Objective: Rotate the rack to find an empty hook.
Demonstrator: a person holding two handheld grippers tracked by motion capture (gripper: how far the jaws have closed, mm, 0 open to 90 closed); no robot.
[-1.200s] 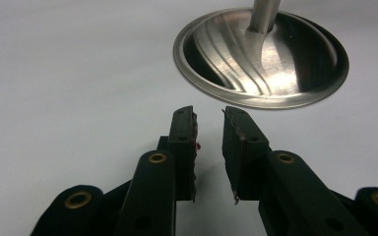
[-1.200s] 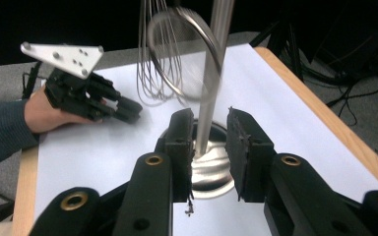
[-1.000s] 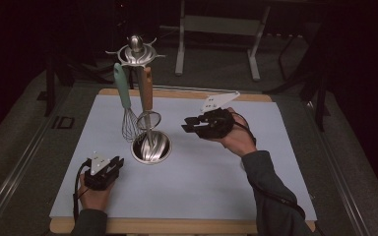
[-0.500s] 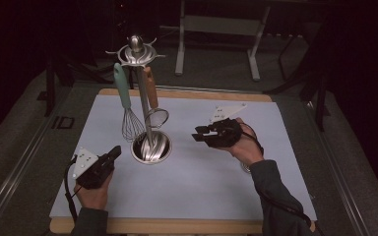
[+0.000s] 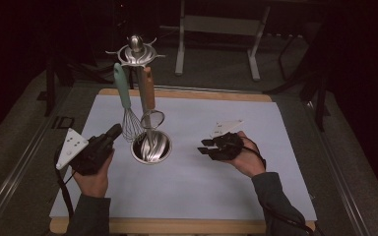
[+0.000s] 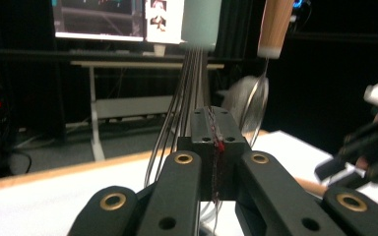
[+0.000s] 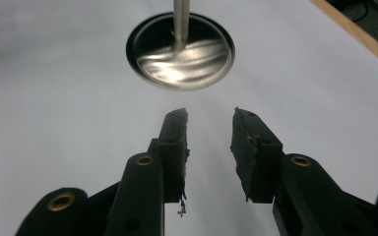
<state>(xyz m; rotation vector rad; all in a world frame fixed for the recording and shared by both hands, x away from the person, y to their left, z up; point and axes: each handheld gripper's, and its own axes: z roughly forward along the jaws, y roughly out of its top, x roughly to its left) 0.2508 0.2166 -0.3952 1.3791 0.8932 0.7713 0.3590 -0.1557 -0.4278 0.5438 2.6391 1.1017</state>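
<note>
Right now your left tool (image 5: 112, 133) is clamped shut with nothing between its pads, raised just left of the whisk (image 5: 128, 115) that hangs from the utensil stand (image 5: 137, 53). From the left tool's own camera, the whisk wires (image 6: 184, 103) rise directly behind its closed tips. Your right tool (image 7: 209, 130) sits low over the white tabletop (image 5: 285, 147), its jaws parted and just opening further, empty, aimed at the stand's round steel base (image 7: 181, 51), which lies ahead and apart.
</note>
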